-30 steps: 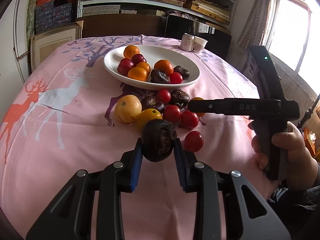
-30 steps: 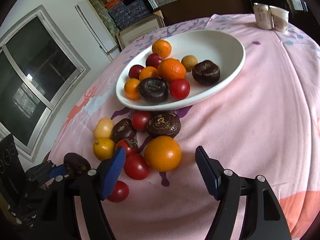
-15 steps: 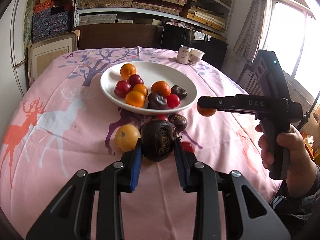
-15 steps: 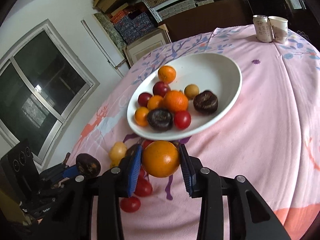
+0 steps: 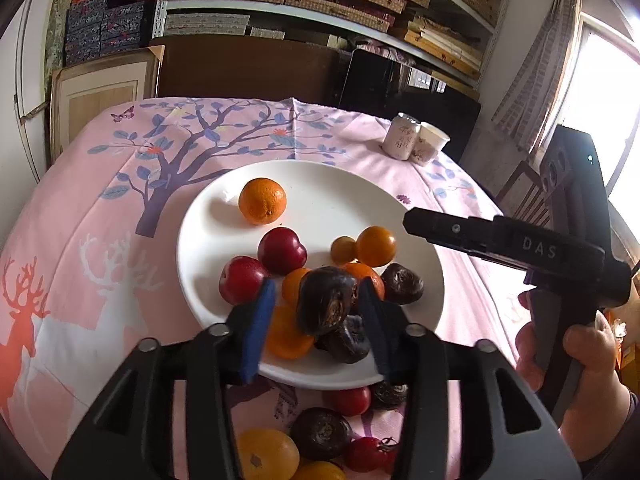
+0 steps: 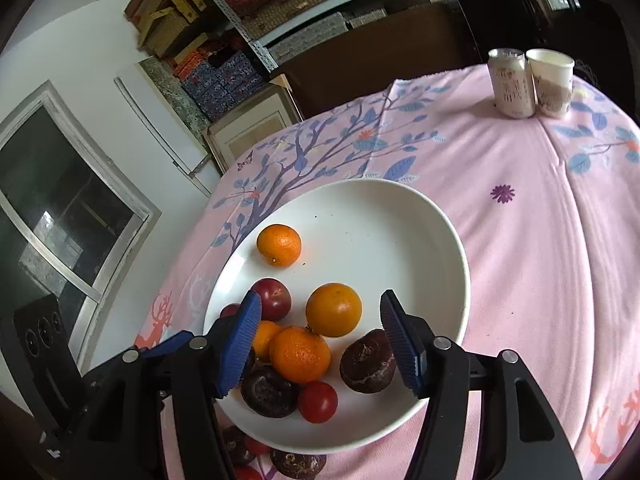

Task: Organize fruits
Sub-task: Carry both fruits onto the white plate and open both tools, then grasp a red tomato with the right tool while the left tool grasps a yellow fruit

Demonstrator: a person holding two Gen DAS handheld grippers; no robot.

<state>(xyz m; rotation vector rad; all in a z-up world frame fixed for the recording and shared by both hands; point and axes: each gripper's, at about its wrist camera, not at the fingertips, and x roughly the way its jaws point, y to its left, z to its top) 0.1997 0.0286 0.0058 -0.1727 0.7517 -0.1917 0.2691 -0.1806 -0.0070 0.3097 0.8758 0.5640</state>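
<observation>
A white plate [image 5: 332, 188] [image 6: 384, 216] on the pink tablecloth holds oranges, red plums, a tomato and dark brown fruits. My left gripper [image 5: 316, 312] is open above the plate's near side; a dark brown fruit [image 5: 326, 304] sits between its blue pads, touching neither clearly. My right gripper [image 6: 324, 336] is open over the plate, and the orange [image 6: 334, 310] lies in the plate between its fingers. The right gripper's body shows in the left wrist view [image 5: 520, 244].
Loose fruits lie on the cloth in front of the plate: an orange [image 5: 268, 454], a dark fruit [image 5: 320, 432], tomatoes [image 5: 364, 452]. A can [image 6: 512, 82] and paper cup [image 6: 550, 82] stand at the table's far side. Shelves behind; window at right.
Both grippers moved forward over the plate. The right gripper opened and let the orange go into the plate. The left gripper's jaws widened around the dark fruit.
</observation>
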